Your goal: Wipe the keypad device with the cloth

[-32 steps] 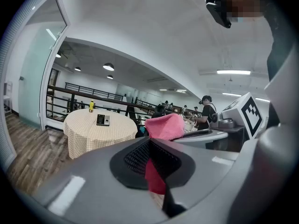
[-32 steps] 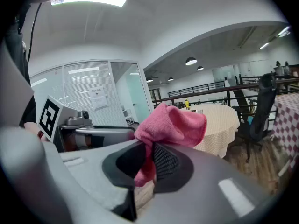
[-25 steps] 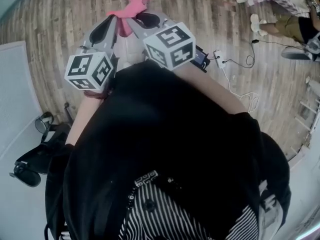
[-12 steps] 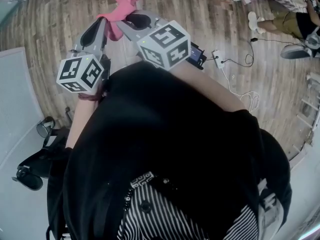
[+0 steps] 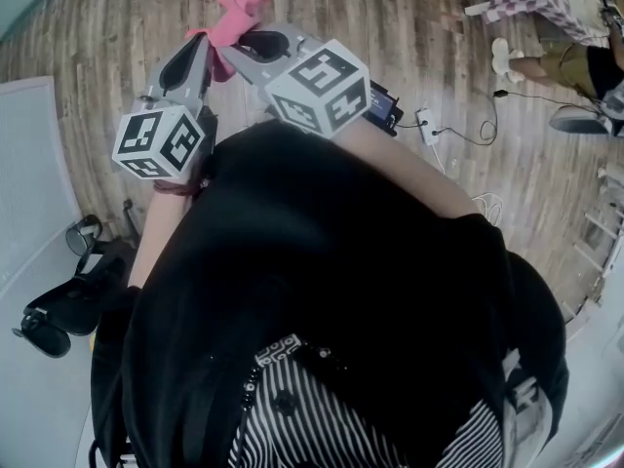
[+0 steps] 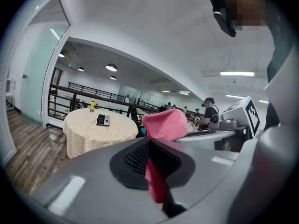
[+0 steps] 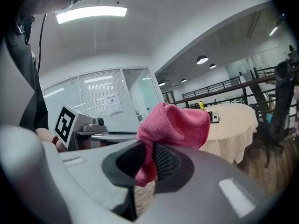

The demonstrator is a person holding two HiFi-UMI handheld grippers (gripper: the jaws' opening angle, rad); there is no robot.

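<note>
Two hand-held grippers [image 5: 205, 39] [image 5: 242, 45] on one cloth [image 5: 237, 6]

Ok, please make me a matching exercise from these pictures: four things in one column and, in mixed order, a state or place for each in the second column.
Things:
1 pink cloth
2 keypad device
3 yellow bottle
4 round table

States:
A stands upright on the table
B clamped in the left hand-held gripper and the right hand-held gripper
C draped with a pale checked cover
D lies flat on the table

Pairs: 1-B; 2-D; 3-A; 4-C
</note>
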